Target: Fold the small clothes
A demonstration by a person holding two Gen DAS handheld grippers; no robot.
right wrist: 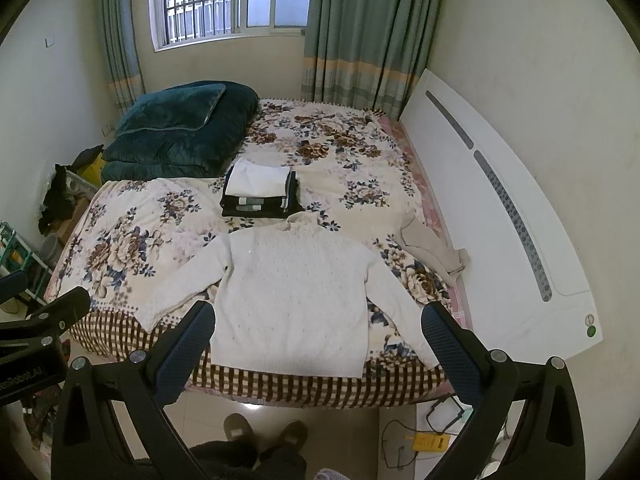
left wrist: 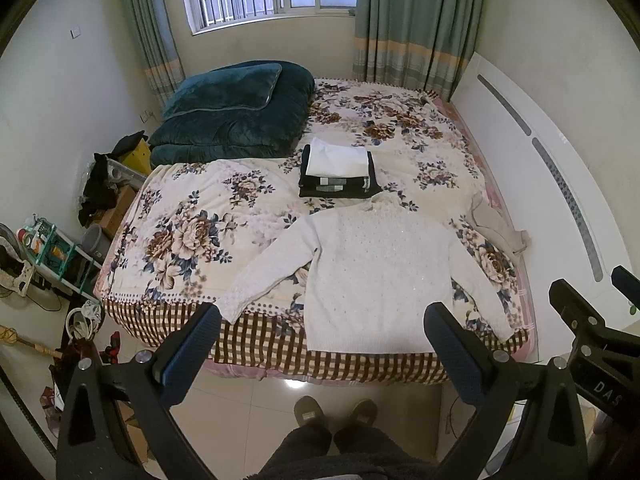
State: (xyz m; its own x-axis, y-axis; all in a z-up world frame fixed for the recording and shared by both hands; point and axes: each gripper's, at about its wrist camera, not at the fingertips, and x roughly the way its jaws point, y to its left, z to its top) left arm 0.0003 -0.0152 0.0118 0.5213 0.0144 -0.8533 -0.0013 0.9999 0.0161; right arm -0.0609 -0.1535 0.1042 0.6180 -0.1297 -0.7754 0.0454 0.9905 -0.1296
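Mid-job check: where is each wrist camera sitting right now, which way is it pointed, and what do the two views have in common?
Left wrist: above the floor at the bed's near edge, facing the window; open left gripper, right gripper's body at right, slippered feet below.
Right wrist: same height, further right, facing likewise; open right gripper, left gripper's body at left, feet.
Shared: white sweater spread flat, folded stack behind it, teal quilt.

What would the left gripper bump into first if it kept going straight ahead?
Probably the white sweater spread flat on the bed. The open left gripper points at its lower half, though depth is hard to judge.
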